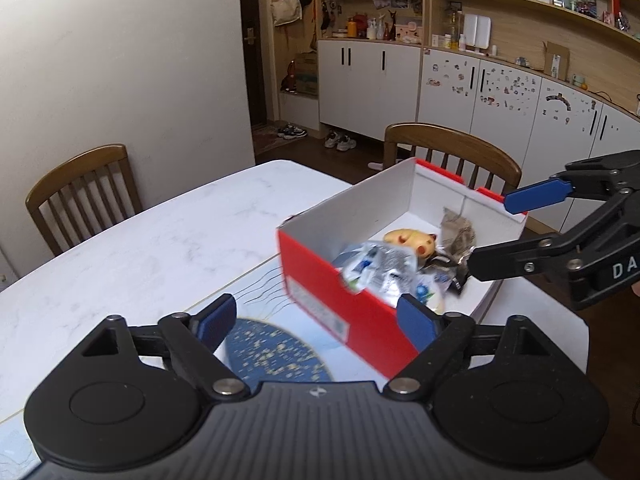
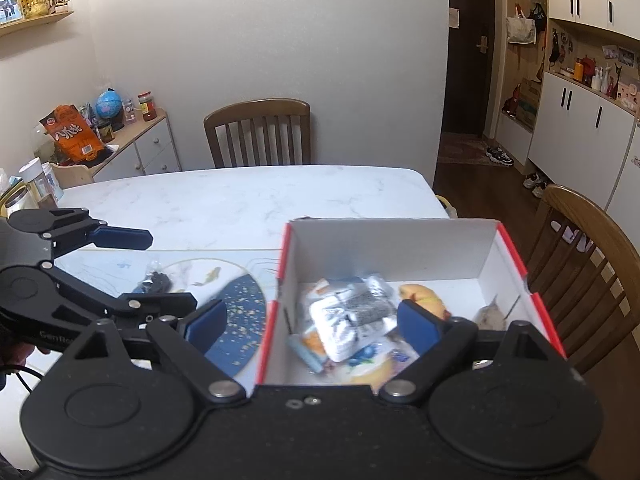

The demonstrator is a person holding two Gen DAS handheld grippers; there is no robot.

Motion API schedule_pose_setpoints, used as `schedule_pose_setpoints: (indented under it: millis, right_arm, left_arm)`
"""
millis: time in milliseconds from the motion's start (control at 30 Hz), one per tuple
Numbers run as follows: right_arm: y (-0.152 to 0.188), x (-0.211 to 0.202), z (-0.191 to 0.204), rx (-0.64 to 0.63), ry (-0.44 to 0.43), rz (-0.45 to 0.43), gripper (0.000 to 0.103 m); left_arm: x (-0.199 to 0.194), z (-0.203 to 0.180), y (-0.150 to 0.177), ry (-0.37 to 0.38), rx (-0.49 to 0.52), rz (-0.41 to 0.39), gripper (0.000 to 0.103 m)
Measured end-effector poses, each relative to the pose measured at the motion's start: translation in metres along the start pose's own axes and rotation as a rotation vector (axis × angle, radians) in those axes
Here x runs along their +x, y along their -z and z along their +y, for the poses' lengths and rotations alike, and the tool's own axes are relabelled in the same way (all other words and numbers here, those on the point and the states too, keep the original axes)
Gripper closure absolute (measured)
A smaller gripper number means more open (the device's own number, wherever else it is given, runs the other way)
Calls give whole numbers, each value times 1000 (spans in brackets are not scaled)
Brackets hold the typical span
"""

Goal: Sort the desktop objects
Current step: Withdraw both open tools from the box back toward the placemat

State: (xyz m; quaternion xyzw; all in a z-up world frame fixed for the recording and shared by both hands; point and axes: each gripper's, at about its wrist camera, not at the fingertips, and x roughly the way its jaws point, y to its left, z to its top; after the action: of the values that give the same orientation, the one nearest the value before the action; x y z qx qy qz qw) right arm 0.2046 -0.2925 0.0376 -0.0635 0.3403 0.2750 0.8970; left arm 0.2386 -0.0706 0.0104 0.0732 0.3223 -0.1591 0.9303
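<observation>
A red cardboard box (image 1: 320,280) with a white inside stands on the white marble table (image 1: 140,240). It holds several silver snack packets (image 1: 380,268), a yellow plush toy (image 1: 412,240) and a crumpled wrapper (image 1: 456,232). The box also shows in the right wrist view (image 2: 400,244), with the packets (image 2: 352,312) and the toy (image 2: 424,296) inside. My left gripper (image 1: 316,320) is open and empty above the box's near red wall. My right gripper (image 2: 316,324) is open and empty over the box; it also shows in the left wrist view (image 1: 504,232). A small black object (image 2: 158,280) lies on the placemat.
A placemat with a dark blue speckled circle (image 2: 240,320) lies left of the box. Wooden chairs (image 2: 260,132) stand around the table, one (image 2: 592,264) right behind the box. A side cabinet with jars and an orange bag (image 2: 74,134) stands at far left.
</observation>
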Motion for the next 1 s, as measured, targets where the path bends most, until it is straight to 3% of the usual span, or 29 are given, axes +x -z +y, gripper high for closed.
schedule_pose_setpoints:
  millis: [133,200,600,1000]
  right_arm:
    - [3,3,19,3,8,-7,11]
    - [4,5,29,3,10,-9,11]
    - [16,33,93,4,-4,5,11]
    - [34,73,149,13,0,46,11]
  left_arm:
    - [-7,19,9,-12,-8,6,11]
    - [-10,29,14,-19,-13,7,2]
    - [-20,99,38,-71,-82,28,1]
    - [-1,160,57,-99,-141,73,1]
